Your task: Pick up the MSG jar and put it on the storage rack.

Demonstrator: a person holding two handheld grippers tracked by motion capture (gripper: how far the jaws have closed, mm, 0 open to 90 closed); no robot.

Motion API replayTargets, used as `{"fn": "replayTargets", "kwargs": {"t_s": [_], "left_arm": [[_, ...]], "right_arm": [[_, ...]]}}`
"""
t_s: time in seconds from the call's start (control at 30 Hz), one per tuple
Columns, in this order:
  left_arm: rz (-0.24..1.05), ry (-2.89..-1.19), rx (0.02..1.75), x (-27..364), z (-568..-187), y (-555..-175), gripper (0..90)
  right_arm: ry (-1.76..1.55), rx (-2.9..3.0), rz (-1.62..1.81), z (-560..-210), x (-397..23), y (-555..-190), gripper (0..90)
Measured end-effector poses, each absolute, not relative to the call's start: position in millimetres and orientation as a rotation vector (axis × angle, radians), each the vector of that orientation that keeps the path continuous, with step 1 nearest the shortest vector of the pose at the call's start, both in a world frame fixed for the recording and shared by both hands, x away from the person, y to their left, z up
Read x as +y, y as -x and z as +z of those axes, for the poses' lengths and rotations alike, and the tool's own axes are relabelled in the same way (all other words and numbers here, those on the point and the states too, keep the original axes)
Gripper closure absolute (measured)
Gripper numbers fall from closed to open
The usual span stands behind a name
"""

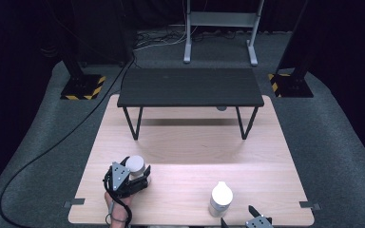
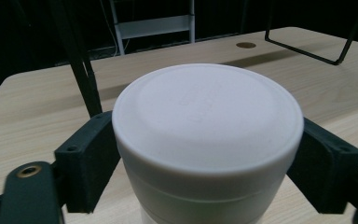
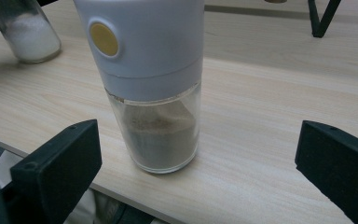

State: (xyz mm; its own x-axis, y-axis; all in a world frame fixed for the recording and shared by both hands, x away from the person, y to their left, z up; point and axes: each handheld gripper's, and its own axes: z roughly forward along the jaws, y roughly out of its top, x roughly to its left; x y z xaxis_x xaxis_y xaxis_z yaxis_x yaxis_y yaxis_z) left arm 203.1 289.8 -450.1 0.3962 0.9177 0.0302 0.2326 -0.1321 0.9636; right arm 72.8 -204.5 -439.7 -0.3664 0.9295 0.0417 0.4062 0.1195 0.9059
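At the table's near edge, about 5 o'clock, the right gripper (image 1: 240, 219) waits with jaws spread wide before the pepper jar (image 3: 156, 88), not touching it. At 8 o'clock, the left gripper (image 1: 134, 179) is clenched on the salt jar (image 2: 207, 140), so the grasp step looks done; next comes a steady upright lift, perhaps toward the shelf (image 1: 188, 88) at 12 o'clock.

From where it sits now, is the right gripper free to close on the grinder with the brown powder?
Probably yes. The right gripper has its jaws wide open, and the grinder stands upright just ahead, between the lines of the jaws, with bare table around it. It likely needs only a short push forward before closing.
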Motion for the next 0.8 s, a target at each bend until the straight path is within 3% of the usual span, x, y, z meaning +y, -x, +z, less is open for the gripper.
{"fn": "replayTargets", "kwargs": {"t_s": [0.4,0.8], "left_arm": [[0.816,-1.609,1.022,294.9,-454.6,-203.2,33.4],[0.817,-1.599,1.010,296.4,-457.8,-202.9,33.8]], "right_arm": [[-1.290,1.847,1.210,-439.6,-204.4,-73.1,0.0],[-1.284,1.854,1.209,-438.9,-204.0,-72.9,0.0]]}}
